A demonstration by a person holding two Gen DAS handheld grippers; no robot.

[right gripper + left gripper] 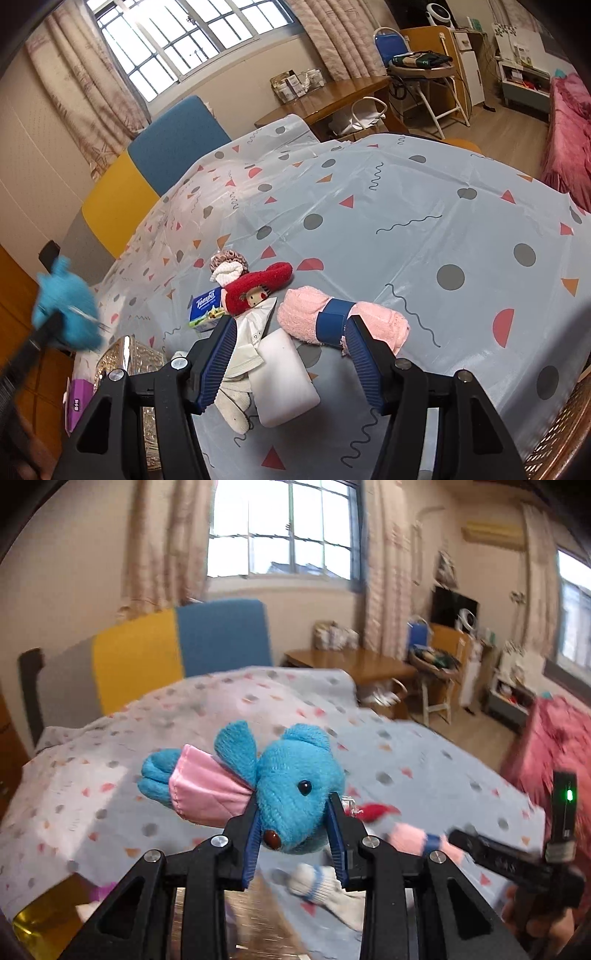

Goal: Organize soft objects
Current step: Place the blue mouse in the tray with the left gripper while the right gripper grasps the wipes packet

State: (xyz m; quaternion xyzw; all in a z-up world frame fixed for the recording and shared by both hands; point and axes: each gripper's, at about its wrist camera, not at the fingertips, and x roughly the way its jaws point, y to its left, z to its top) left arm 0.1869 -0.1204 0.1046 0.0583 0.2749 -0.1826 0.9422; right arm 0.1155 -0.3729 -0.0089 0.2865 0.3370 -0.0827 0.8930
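A blue plush mouse in a pink dress is held up above the table, my left gripper shut on its head. The right wrist view shows the same mouse blurred at the far left. My right gripper stands open low over the patterned tablecloth, with nothing pressed between its pads. Just beyond its fingers lie a rolled pink towel with a blue strap, a red plush doll, a white block, a white glove and a Tempo tissue pack.
A gold patterned box and a purple pack sit at the table's left edge. A blue and yellow chair back stands behind the table. A wooden desk and a pink blanket are farther off.
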